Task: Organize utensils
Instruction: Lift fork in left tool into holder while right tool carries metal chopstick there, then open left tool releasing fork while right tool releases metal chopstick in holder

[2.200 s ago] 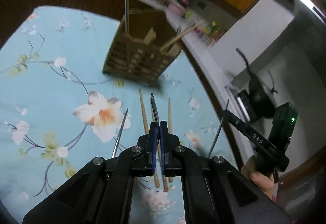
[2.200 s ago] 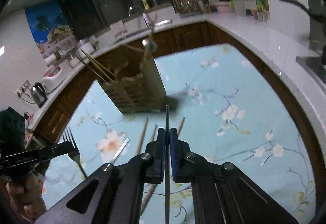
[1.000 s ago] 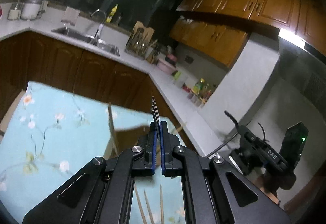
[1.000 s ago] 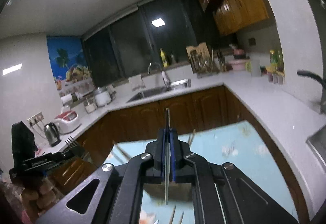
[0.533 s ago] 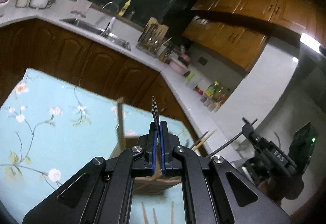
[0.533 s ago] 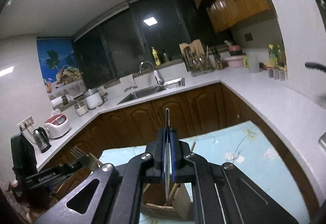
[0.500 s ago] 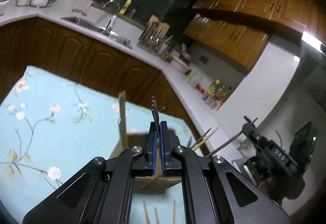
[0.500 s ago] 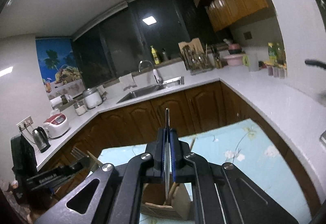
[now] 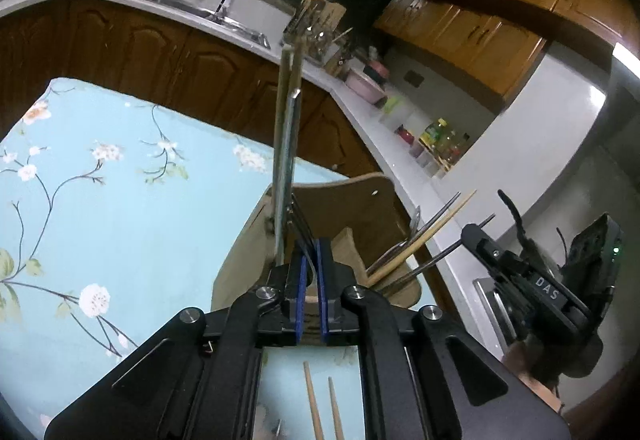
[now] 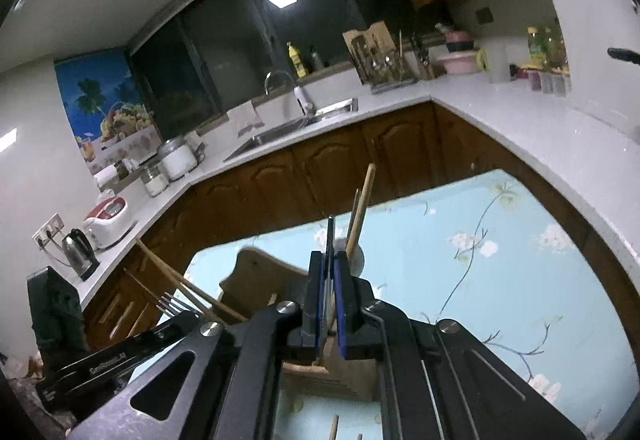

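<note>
While both hovered over the caddy:
Left hand-held gripper (image 9: 311, 272): pinched a fork (image 9: 298, 218) — tines at 12, ready to drop.
Right hand-held gripper (image 10: 328, 290): clamped a thin utensil (image 10: 330, 236) — poised above the wooden caddy (image 10: 256, 276).

I read "DAS" in white letters on the black right gripper (image 9: 480, 240), right side of my left wrist view. White lettering on the left gripper (image 10: 176, 310), near left of my right view, too blurred to read.
</note>
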